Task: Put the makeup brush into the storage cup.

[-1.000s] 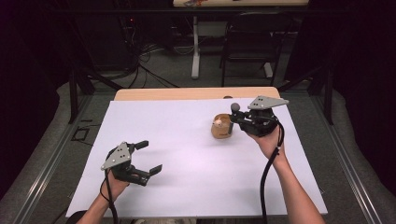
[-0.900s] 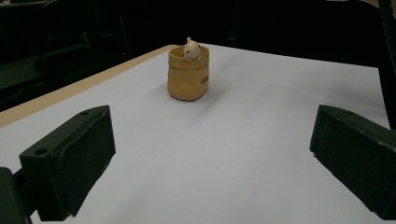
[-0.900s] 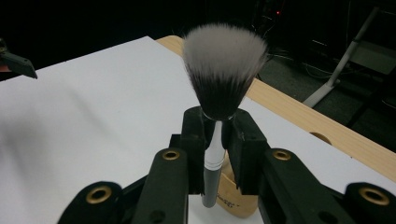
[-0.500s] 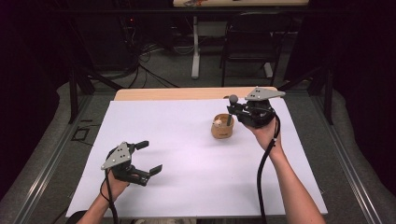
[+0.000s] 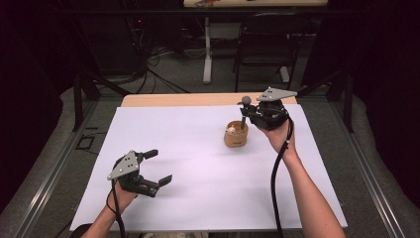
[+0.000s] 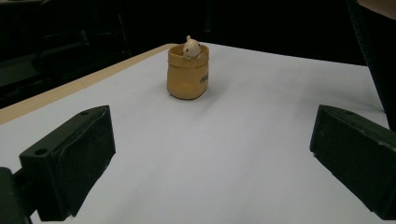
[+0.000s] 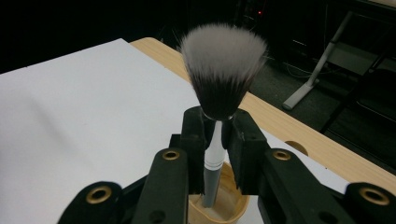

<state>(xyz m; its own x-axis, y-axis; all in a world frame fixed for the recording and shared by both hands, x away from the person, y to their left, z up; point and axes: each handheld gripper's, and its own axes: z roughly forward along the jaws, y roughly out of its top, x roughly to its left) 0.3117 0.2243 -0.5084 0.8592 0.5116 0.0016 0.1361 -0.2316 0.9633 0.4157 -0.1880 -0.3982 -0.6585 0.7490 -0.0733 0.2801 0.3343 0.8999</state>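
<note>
A small tan pouch-like holder (image 5: 236, 135) (image 6: 187, 72) stands on the white sheet, with a little cream figure (image 6: 191, 46) peeking over its rim. My right gripper (image 5: 249, 115) (image 7: 215, 135) is shut on a makeup brush (image 5: 244, 108) (image 7: 221, 77), held upright just above the holder. The brush's handle end points down into the holder's mouth (image 7: 219, 205); its grey-white bristles are on top. My left gripper (image 5: 157, 166) (image 6: 210, 154) rests low at the front left, open, nothing between its fingers, aimed at the holder.
The white sheet (image 5: 198, 168) covers most of a wooden table (image 5: 188, 99) whose far edge shows bare. Behind the table are a black chair (image 5: 262, 44), a table leg and cables on the floor. Metal rails run along both sides.
My right gripper has swung the brush from lying sideways to upright and moved it over the holder. The left gripper has stayed put.
</note>
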